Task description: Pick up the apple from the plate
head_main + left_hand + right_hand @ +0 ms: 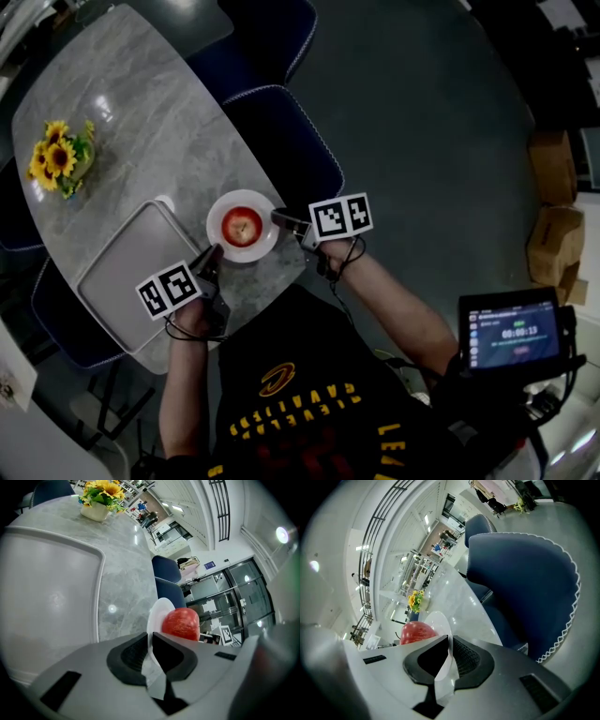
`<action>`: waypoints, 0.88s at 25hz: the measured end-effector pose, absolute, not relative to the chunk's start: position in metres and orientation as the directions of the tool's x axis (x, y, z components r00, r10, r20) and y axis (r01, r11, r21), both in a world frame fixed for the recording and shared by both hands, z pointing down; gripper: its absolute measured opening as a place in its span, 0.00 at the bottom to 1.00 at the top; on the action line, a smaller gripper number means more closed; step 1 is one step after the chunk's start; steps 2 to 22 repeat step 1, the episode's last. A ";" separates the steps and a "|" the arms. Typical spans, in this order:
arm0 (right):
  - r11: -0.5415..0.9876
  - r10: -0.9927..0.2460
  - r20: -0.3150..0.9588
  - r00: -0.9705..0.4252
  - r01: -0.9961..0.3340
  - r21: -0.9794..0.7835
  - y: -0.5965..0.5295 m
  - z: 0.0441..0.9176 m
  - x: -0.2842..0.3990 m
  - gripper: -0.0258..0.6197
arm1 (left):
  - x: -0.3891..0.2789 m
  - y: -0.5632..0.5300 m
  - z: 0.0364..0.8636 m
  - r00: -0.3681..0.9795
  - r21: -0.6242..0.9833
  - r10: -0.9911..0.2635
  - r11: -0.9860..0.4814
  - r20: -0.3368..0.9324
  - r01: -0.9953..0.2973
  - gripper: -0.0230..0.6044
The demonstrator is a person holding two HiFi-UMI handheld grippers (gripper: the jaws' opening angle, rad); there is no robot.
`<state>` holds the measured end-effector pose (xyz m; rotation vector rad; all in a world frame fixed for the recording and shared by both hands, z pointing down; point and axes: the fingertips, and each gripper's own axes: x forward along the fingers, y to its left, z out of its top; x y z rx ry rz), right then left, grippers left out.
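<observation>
A red apple (242, 226) lies in the middle of a small white plate (217, 214) near the front edge of the grey marble table (141, 112). My left gripper (214, 251) meets the plate's near-left rim and my right gripper (277, 217) meets its right rim. In the left gripper view the plate (157, 613) runs edge-on into the narrow slit of the left gripper (151, 641), with the apple (180, 623) just beyond. The right gripper (450, 641) is likewise shut on the plate's rim (438, 620), the apple (415, 632) to its left.
A pale rectangular tray (122, 272) lies left of the plate. A pot of sunflowers (61, 157) stands at the table's far left. Blue chairs (281, 131) are tucked in on the right side. Cardboard boxes (553, 206) sit on the floor at right.
</observation>
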<state>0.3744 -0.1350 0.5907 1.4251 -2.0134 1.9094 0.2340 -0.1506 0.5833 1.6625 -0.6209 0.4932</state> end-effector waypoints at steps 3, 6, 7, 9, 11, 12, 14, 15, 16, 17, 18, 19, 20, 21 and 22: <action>-0.166 -0.577 0.574 -0.582 -0.604 -0.779 -0.136 0.591 0.375 0.10 | 0.235 -0.152 0.583 0.766 0.756 -0.128 -0.125 0.630 -0.643 0.09; -0.166 -0.577 0.574 -0.582 -0.604 -0.779 -0.136 0.591 0.375 0.10 | 0.235 -0.152 0.583 0.766 0.756 -0.128 -0.125 0.630 -0.643 0.09; -0.166 -0.577 0.574 -0.582 -0.604 -0.779 -0.136 0.591 0.375 0.10 | 0.235 -0.152 0.583 0.766 0.756 -0.128 -0.125 0.630 -0.643 0.09; -0.166 -0.577 0.574 -0.582 -0.604 -0.779 -0.136 0.591 0.375 0.10 | 0.235 -0.152 0.583 0.766 0.756 -0.128 -0.125 0.630 -0.643 0.09; -0.166 -0.577 0.574 -0.582 -0.604 -0.779 -0.136 0.591 0.375 0.10 | 0.235 -0.152 0.583 0.766 0.756 -0.128 -0.125 0.630 -0.643 0.09; -0.166 -0.577 0.574 -0.582 -0.604 -0.779 -0.136 0.591 0.375 0.10 | 0.235 -0.152 0.583 0.766 0.756 -0.128 -0.125 0.630 -0.643 0.09; -0.166 -0.577 0.574 -0.582 -0.604 -0.779 -0.136 0.591 0.375 0.10 | 0.235 -0.152 0.583 0.766 0.756 -0.128 -0.125 0.630 -0.643 0.09; -0.166 -0.577 0.574 -0.582 -0.604 -0.779 -0.136 0.591 0.375 0.10 | 0.235 -0.152 0.583 0.766 0.756 -0.128 -0.125 0.630 -0.643 0.09; -0.166 -0.577 0.574 -0.582 -0.604 -0.779 -0.136 0.591 0.375 0.10 | 0.235 -0.152 0.583 0.766 0.756 -0.128 -0.125 0.630 -0.643 0.09; -0.166 -0.577 0.574 -0.582 -0.604 -0.779 -0.136 0.591 0.375 0.10 | 0.235 -0.152 0.583 0.766 0.756 -0.128 -0.125 0.630 -0.643 0.09; -0.166 -0.577 0.574 -0.582 -0.604 -0.779 -0.136 0.591 0.375 0.10 | 0.235 -0.152 0.583 0.766 0.756 -0.128 -0.125 0.630 -0.643 0.09; -0.166 -0.577 0.574 -0.582 -0.604 -0.779 -0.136 0.591 0.375 0.10 | 0.235 -0.152 0.583 0.766 0.756 -0.128 -0.125 0.630 -0.643 0.09; -0.166 -0.577 0.574 -0.582 -0.604 -0.779 -0.136 0.591 0.375 0.10 | 0.235 -0.152 0.583 0.766 0.756 -0.128 -0.125 0.630 -0.643 0.09; -0.166 -0.577 0.574 -0.582 -0.604 -0.779 -0.136 0.591 0.375 0.10 | 0.235 -0.152 0.583 0.766 0.756 -0.128 -0.125 0.630 -0.643 0.09; -0.166 -0.577 0.574 -0.582 -0.604 -0.779 -0.136 0.591 0.375 0.10 | 0.235 -0.152 0.583 0.766 0.756 -0.128 -0.125 0.630 -0.643 0.09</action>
